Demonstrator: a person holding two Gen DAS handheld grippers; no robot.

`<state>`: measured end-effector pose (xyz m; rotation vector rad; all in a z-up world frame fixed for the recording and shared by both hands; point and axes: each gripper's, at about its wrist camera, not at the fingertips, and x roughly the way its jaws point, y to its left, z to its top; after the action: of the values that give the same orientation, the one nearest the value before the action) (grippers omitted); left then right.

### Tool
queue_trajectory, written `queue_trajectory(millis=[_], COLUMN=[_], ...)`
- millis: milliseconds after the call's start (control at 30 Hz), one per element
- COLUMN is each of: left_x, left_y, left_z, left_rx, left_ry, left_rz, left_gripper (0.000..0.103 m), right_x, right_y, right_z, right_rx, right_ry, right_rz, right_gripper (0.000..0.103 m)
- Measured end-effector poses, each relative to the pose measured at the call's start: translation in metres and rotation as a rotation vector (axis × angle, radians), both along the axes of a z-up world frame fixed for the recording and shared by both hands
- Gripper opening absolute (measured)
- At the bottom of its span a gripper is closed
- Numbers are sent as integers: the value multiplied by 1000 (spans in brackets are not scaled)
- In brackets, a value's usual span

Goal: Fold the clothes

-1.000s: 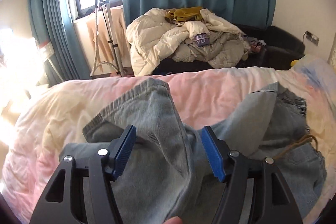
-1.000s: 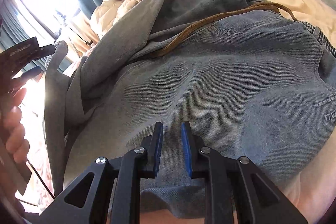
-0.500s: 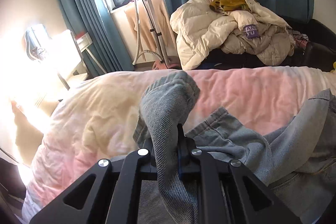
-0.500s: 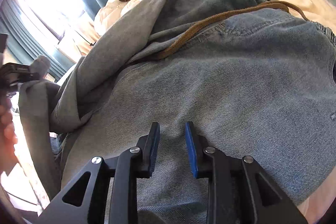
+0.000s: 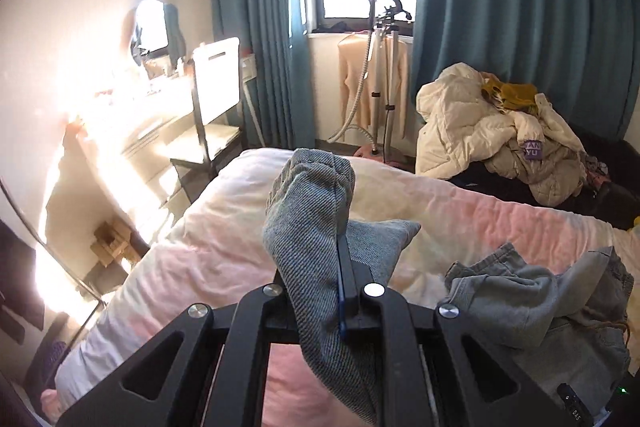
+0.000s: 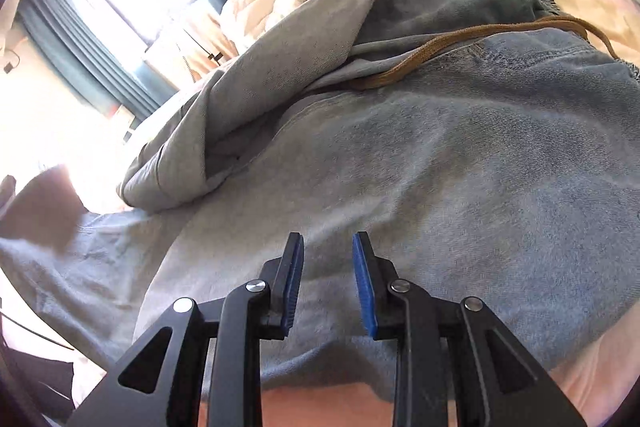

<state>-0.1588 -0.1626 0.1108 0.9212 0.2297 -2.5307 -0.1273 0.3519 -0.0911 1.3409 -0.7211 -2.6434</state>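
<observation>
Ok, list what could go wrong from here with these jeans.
1. The left claw pinches only a narrow bunch of the jeans; it may slip free.
2. The right claw is open, pinning nothing, so the jeans could drag across the bed.
3. The brown drawstring lies loose and may snag.

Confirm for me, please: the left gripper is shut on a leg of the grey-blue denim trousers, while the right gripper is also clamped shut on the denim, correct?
Not quite. The left gripper is indeed shut on a leg of the grey-blue denim trousers, but the right gripper is not clamped. The right wrist view shows its blue-padded jaws standing apart, open over the denim with nothing held between them.
</observation>
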Motion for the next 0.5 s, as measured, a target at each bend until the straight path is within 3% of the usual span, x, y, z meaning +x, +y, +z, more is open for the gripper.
queue_trajectory(millis=[167, 267, 500], left_x=[50, 65, 81], left_y=[-61, -80, -109], left_z=[-71, -108, -148], left_rx=[218, 291, 465], left_ry=[-27, -40, -7], left_rz=[143, 198, 229], left_gripper=[10, 10, 10], right_x=[13, 23, 49], right_y=[15, 48, 134], right_z=[19, 28, 21], right_rx=[-29, -104, -308], right_ry=[18, 12, -32], right_rz=[-51, -146, -387], right_gripper=[25, 25, 25])
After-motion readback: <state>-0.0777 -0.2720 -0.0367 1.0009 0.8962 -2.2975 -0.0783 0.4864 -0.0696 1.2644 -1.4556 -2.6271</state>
